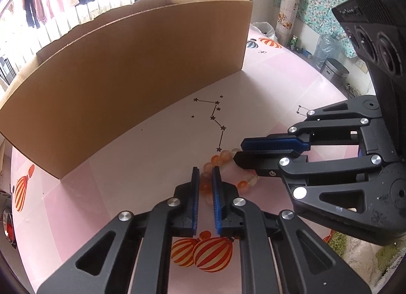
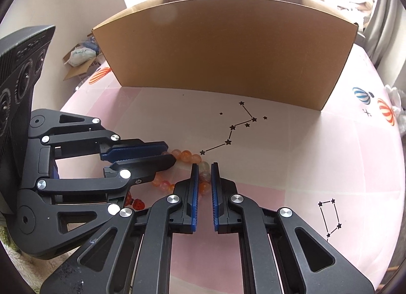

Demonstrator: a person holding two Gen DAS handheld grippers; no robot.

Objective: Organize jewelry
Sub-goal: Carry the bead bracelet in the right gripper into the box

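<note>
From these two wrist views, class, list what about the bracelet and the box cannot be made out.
- Inside of the cardboard box: both views, hidden by its near wall.
- Full loop of the bead bracelet: both views, partly covered by the left gripper and right gripper.
- Any clasp: hidden or too small.

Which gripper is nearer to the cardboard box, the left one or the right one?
Neither clearly. The left gripper and the right gripper are both closed on the bead bracelet, on the pink tablecloth in front of the cardboard box, and neither touches the box.
</note>
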